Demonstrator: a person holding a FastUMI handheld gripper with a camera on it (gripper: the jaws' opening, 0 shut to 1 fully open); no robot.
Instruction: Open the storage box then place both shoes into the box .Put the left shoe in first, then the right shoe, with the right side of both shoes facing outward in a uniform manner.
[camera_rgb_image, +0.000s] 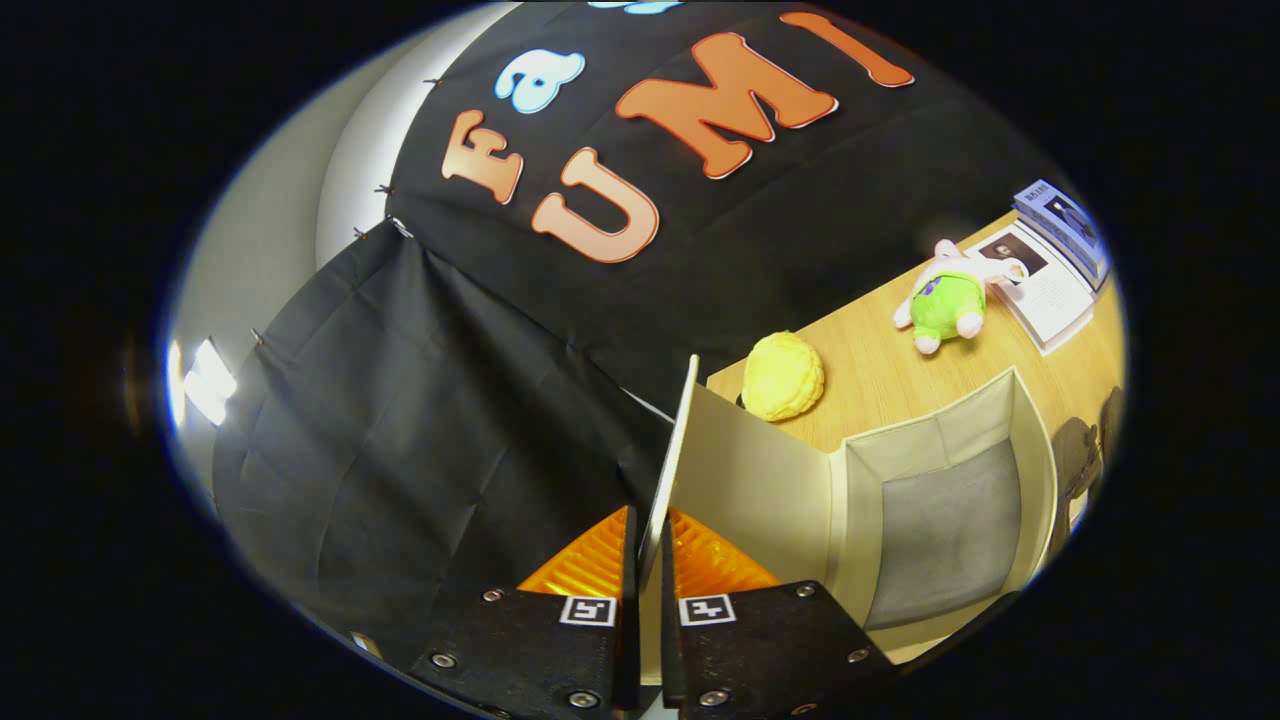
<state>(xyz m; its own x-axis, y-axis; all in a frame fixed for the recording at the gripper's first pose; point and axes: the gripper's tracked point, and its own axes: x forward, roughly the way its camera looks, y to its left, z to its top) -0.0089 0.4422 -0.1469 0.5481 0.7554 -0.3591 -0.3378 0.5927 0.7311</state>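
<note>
My gripper is shut on the lid of the cream storage box, its orange fingers pressing on both faces of the thin panel. The lid stands swung up, nearly edge-on between the fingers. Beyond and beside it the box is open, with cream walls and a bare grey floor inside. The whole scene looks tilted in this view.
On the wooden table beyond the box lie a yellow round bun-shaped toy, a green and white plush toy, and a stack of booklets. A dark shape sits just past the box's far wall.
</note>
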